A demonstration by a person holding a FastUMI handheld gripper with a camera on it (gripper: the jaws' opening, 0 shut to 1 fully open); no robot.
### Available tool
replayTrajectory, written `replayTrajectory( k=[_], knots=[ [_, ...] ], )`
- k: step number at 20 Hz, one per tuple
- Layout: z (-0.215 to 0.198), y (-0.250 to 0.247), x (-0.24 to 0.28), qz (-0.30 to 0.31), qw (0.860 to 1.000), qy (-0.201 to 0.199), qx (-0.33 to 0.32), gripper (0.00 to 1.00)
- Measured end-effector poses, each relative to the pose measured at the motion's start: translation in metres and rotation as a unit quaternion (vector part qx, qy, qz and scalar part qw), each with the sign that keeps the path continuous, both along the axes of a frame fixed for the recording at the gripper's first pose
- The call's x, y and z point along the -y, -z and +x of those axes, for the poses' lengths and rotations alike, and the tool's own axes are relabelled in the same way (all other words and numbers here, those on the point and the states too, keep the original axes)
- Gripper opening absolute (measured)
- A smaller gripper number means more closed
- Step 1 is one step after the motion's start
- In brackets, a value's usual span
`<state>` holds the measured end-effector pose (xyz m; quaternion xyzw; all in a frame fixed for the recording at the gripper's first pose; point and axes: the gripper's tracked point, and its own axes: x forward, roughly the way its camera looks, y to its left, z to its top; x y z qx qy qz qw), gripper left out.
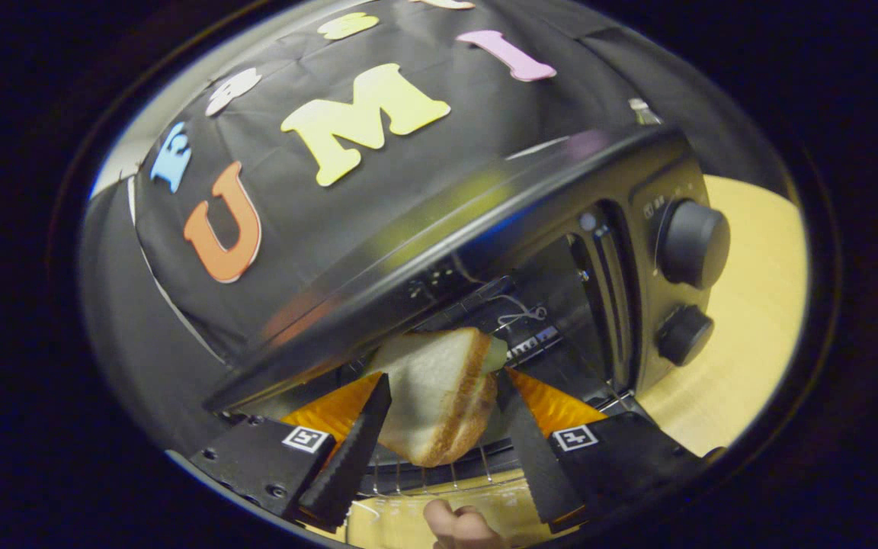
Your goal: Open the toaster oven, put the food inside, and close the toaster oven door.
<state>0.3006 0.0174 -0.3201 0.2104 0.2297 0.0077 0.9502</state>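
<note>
Fingers (515, 427) tilted, clamping the sandwich (439, 393) inside the open toaster oven (637, 252).

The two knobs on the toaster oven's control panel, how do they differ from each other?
The upper knob looks larger than the lower knob. The upper knob has small markings beside it on the panel; none are plain beside the lower knob. Both are dark, round and sit on the toaster oven to the side of its open cavity. The claw is shut on the sandwich at the oven's mouth.
</note>
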Motion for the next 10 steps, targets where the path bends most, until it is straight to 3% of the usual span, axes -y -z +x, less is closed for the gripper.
replayTrajectory(
  k=[4, 10],
  knots=[
    [-0.011, -0.002, 0.012, -0.103, 0.995, 0.014, 0.003, 1.0],
    [-0.059, -0.015, 0.002, -0.143, 0.99, -0.012, 0.015, 1.0]
  ],
)
